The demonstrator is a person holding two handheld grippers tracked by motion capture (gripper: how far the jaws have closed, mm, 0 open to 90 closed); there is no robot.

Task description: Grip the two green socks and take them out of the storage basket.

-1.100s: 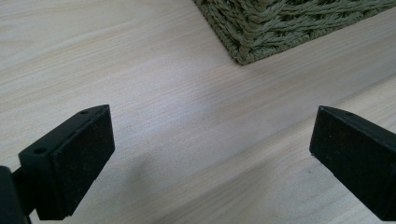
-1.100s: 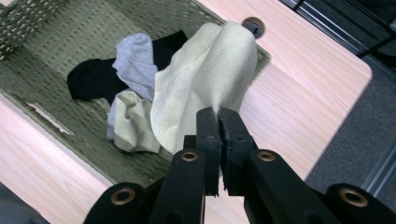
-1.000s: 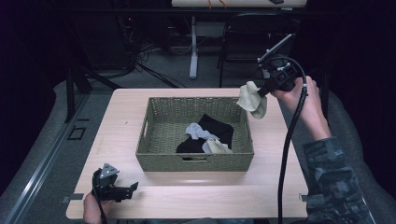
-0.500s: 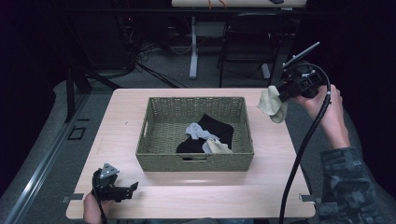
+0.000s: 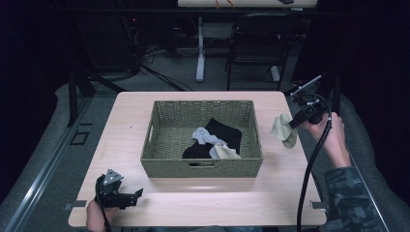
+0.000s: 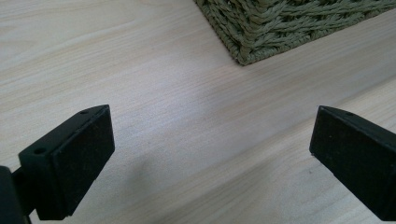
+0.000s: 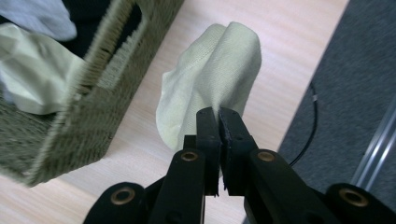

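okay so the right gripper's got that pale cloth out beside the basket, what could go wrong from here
1. The right gripper pinches only an edge of the pale cloth, so the hanging cloth might slip free.
2. The cloth hangs near the table's right edge; released carelessly, it could slide onto the floor.
3. It hangs close to the wicker basket, so it might snag on the rough weave.

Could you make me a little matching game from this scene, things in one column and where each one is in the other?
Things:
1. pale yellow cloth
2. black cloth
3. left gripper
4. basket

Places or states:
A. middle of the table
B. jaws wide apart, at the table's near left corner
C. pinched in the right gripper, beside the basket
D. lying inside the basket

Pairs: 1-C, 2-D, 3-B, 4-A
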